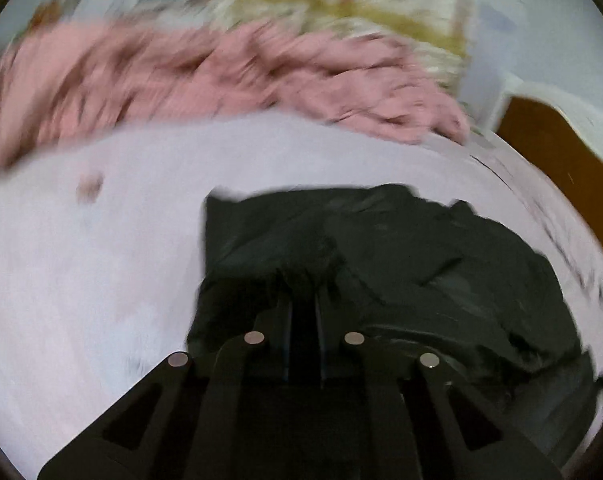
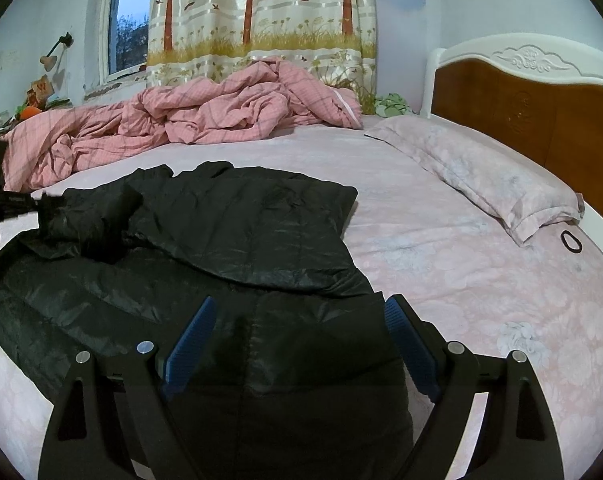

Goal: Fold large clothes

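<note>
Currently black jacket (image 2: 237,240) lies spread on the bed (image 2: 441,280). Left tongs (image 1: 303,300) are pinched on its fabric, angled down. Right tongs (image 2: 297,320) gape wide just above the near hem, touching nothing.

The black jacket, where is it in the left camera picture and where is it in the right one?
Left wrist view: the black jacket fills the lower middle and right, on the pale bed sheet.
Right wrist view: the black jacket spreads across the left and centre, running down under the camera.
Shared landmark: the crumpled pink quilt lies behind the jacket in both views, sharp in the right one and blurred in the left.
</note>
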